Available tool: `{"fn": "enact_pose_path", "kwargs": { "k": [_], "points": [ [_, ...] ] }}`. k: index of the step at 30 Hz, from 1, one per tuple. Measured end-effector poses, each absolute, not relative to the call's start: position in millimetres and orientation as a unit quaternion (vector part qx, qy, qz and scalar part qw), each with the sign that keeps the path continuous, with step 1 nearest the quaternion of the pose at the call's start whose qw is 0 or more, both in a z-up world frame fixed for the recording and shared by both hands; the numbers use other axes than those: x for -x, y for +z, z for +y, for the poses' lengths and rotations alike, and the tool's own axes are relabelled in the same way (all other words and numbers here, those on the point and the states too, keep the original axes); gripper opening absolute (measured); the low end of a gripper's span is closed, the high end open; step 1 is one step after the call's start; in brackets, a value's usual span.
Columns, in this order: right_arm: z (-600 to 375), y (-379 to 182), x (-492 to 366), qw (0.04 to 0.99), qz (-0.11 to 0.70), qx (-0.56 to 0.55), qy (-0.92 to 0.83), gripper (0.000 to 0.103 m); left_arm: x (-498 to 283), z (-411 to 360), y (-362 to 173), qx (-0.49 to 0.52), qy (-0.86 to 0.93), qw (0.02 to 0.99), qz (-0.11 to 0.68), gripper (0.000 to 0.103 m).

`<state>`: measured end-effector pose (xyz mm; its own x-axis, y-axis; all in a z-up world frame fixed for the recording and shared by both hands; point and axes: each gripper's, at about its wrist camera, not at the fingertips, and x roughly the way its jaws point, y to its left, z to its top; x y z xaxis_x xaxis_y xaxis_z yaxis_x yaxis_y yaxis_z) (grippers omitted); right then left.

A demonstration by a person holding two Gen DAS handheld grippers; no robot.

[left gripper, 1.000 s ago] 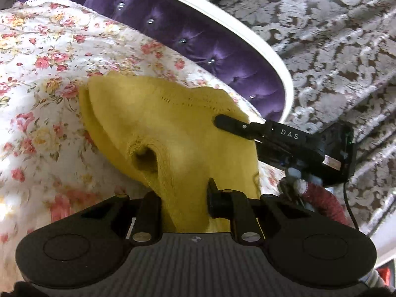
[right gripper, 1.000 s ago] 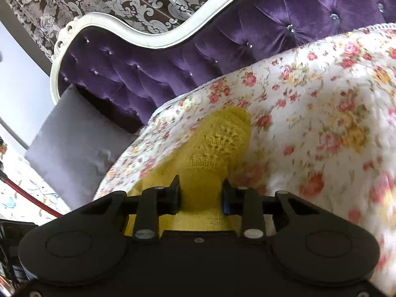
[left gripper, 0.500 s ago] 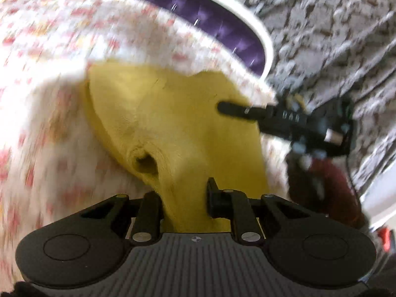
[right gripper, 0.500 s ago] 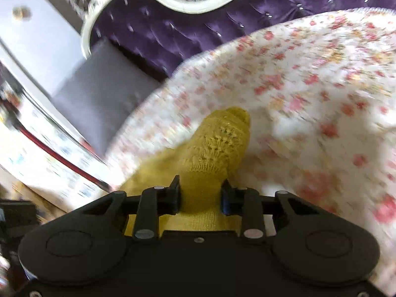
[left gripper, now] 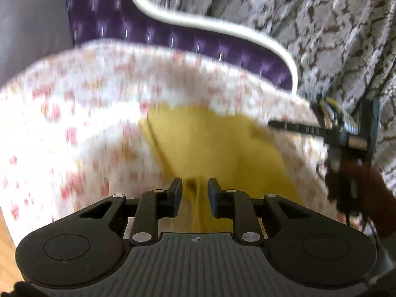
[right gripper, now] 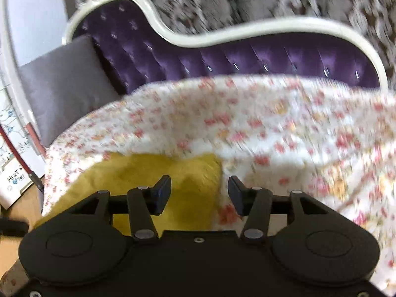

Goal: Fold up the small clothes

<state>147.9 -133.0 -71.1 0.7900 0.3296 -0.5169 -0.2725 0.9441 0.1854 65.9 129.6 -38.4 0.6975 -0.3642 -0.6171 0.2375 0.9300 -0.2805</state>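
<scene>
Between the fingers of our left gripper [left gripper: 195, 195] a narrow ridge of the yellow knit garment [left gripper: 217, 148] runs up through the gap; the jaws sit close on either side, yet blur keeps us from telling whether they pinch it or have let go. Our right gripper [right gripper: 199, 193] stands released, its jaws wide apart, hovering above the garment's near corner with nothing between them.

The garment lies spread on the floral bedspread [left gripper: 74, 113], low in both views and near the bed's edge. We judge it is laid flat there so a fold can be pressed and squared, with the left side steadying the cloth.

Beyond it rise the purple tufted headboard [right gripper: 247, 57] with its white curved frame, a grey cushion [right gripper: 64, 84] at the side, and damask wallpaper [left gripper: 309, 24] behind. In the left view the other gripper's finger pokes in from the right.

As for writing, a white box [right gripper: 14, 180] at the right view's edge carries print that seems to read "HEART"; we cannot confirm more.
</scene>
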Motion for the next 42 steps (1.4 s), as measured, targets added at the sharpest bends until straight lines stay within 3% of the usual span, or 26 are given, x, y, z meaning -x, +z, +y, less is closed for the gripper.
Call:
{"fn": "enact_pose_path", "kwargs": {
  "k": [4,10,14,17,22,27,32,34,36,42],
  "points": [
    [-113.1,-67.1,-138.8,0.942,0.269,-0.028,0.199,0.058,-86.2,107.0,-37.5,0.058,-0.171,0.926,0.332,0.024],
    [-98.1,-96.8,-125.1,0.922,0.319,0.027,0.216,0.058,-99.5,87.4,-88.9,-0.063,-0.124,0.92,0.366,0.027],
    [-99.8,-113.0,-110.7,0.917,0.337,0.081,0.198,0.062,-100.8,116.3,-96.3,-0.006,-0.117,0.918,0.379,0.043],
    [-108.4,-105.8,-108.9,0.917,0.34,0.058,0.202,0.06,-100.6,123.2,-84.2,0.001,-0.124,0.915,0.383,0.042],
    [-109.1,-79.0,-109.0,0.939,0.27,0.057,0.207,0.061,-113.0,120.0,-52.8,-0.001,-0.13,0.933,0.336,0.042],
    [-92.3,-79.2,-141.8,0.941,0.257,0.08,0.206,0.062,-154.8,99.6,-64.1,-0.041,-0.126,0.934,0.331,0.042],
    [-90.5,-98.9,-187.5,0.939,0.294,0.069,0.166,0.062,-197.0,91.8,-90.9,-0.059,-0.103,0.932,0.343,0.043],
    [-95.8,-109.8,-197.7,0.938,0.308,0.064,0.146,0.064,-203.7,96.5,-98.5,-0.063,-0.091,0.936,0.334,0.043],
    [-107.0,-116.4,-203.4,0.938,0.317,0.029,0.138,0.075,-209.2,101.3,-104.2,-0.063,-0.078,0.937,0.334,0.046],
    [-119.7,-110.9,-196.4,0.941,0.306,-0.002,0.145,0.078,-216.6,112.5,-91.1,-0.023,-0.07,0.938,0.339,0.047]
  ]
}}
